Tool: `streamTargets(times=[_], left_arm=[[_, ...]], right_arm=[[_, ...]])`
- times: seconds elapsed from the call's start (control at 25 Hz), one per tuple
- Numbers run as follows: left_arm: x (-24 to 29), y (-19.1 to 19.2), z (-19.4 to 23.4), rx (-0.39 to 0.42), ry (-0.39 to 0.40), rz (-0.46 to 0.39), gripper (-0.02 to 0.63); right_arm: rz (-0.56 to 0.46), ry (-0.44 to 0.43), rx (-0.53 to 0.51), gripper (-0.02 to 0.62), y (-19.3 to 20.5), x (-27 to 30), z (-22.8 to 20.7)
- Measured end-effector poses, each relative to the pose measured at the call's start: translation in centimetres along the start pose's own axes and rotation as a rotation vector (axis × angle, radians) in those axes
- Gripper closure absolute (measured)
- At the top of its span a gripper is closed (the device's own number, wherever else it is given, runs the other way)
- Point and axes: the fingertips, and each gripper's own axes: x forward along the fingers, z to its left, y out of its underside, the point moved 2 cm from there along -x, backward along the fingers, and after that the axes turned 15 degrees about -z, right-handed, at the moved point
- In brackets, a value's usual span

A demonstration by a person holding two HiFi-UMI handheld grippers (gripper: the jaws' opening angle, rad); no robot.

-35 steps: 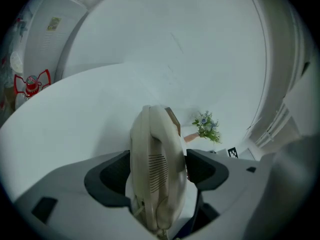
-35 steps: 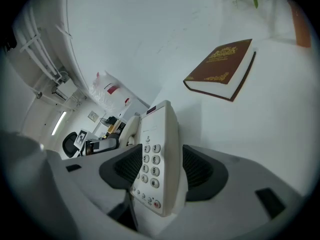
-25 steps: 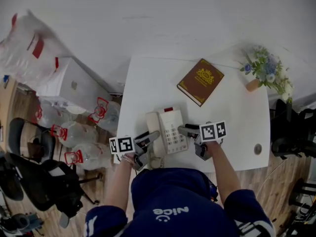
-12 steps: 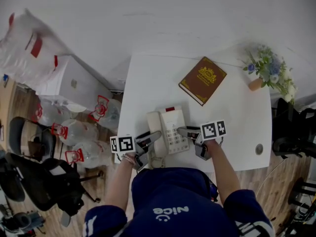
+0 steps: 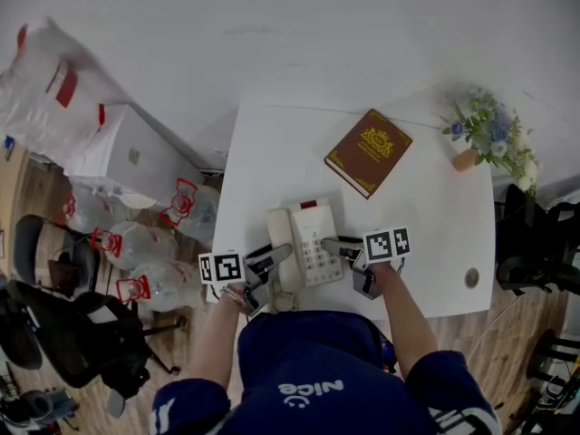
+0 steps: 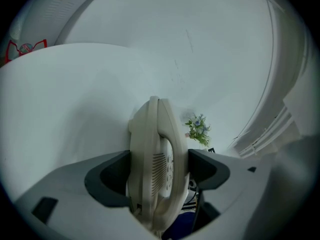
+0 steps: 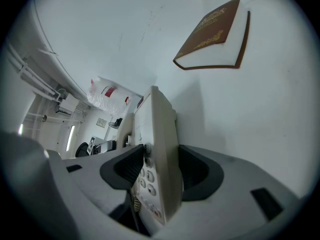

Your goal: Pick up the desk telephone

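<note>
The desk telephone (image 5: 304,241) lies near the near edge of the white table (image 5: 272,152), between the two grippers. It is a cream-coloured set. Its handset lies along its left side, a keypad of small grey buttons fills the right part, and there is a small red patch at the far edge. The left gripper (image 5: 270,261) has its dark jaws clamped on the left side of the phone. In the left gripper view, the handset, with a slotted grille on its face, and the body behind it stand edge-on, pressed between the two jaws. The right gripper (image 5: 343,246) is closed on the phone's right side. In its own view, the keypad edge is pinched between the jaws and a coiled cord (image 7: 134,200) hangs below. Whether the phone is clear of the table cannot be told. Farther off and to the right lies a brown book (image 5: 368,150) with a gold emblem. A small pot of flowers (image 5: 489,139) stands at the far right corner.
</note>
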Motion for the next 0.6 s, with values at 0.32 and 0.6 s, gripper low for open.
streamTargets(times=[0.32,0.6], left_arm=[[0.0,-0.7,-1.2,-0.001,0.014,-0.011,0.238],[-1.1,-1.9,-3.0,0.056,0.028,-0.040,0.238]], right_arm=[[-0.038,0.021,0.009,0.359,-0.2,-0.7,0.8],[-0.098,-0.004,0.012,0.360,-0.2,-1.5,2.9]])
